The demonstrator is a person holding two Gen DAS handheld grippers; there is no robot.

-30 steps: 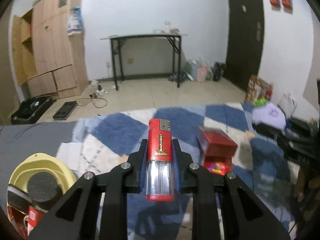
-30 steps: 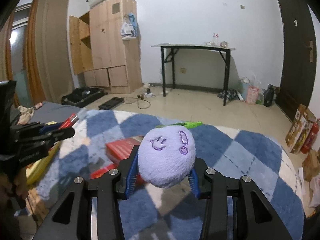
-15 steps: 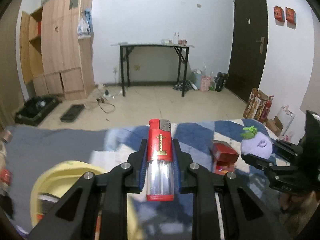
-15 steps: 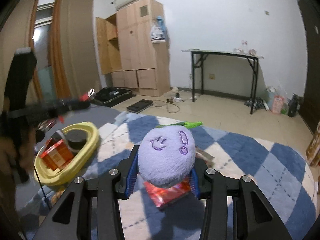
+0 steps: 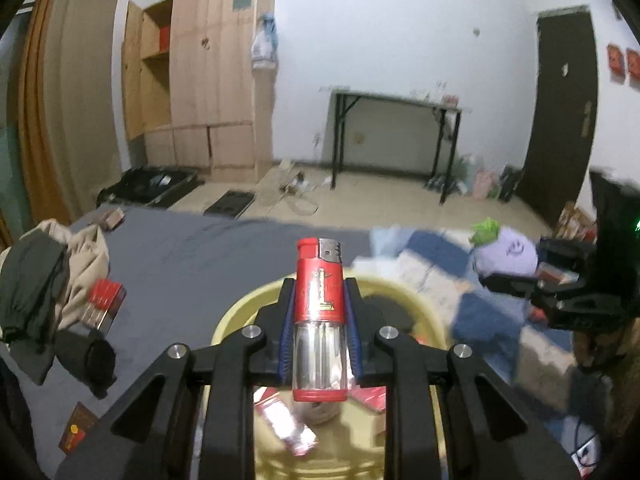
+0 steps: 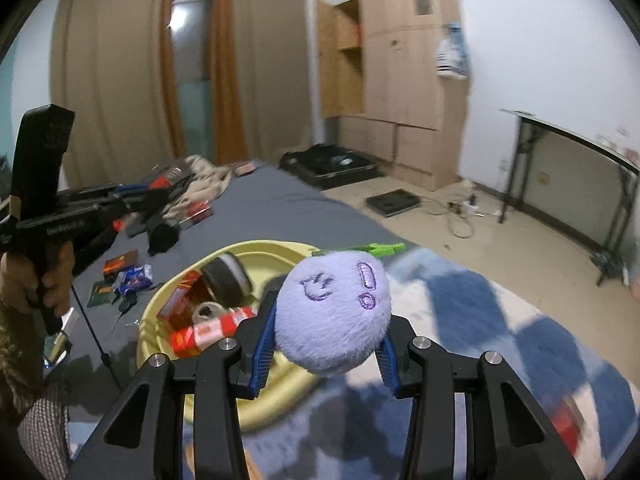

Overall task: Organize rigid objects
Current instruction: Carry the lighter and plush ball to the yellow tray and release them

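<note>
My left gripper (image 5: 319, 312) is shut on a red lighter (image 5: 319, 312) with a clear lower body, held upright above a yellow basin (image 5: 240, 308). Red packets and a roll lie in the basin (image 6: 276, 249). My right gripper (image 6: 326, 332) is shut on a round purple plush toy (image 6: 334, 312) with a stitched face and a green leaf. In the left wrist view that plush toy (image 5: 506, 254) and the right gripper show at the right. A hand holds the left gripper (image 6: 132, 196) at the left of the right wrist view.
A grey sheet (image 5: 208, 248) and a blue-and-white checked blanket (image 6: 500, 320) cover the bed. Clothes (image 5: 44, 272), a red box (image 5: 105, 300) and small packets lie on the sheet to the left. A wooden wardrobe (image 5: 208, 92), black table (image 5: 396, 136) and dark door (image 5: 560, 120) stand beyond.
Both grippers have swung left across the bed, from over the checked blanket to the yellow basin. The lighter and the plush toy stay gripped as before.
</note>
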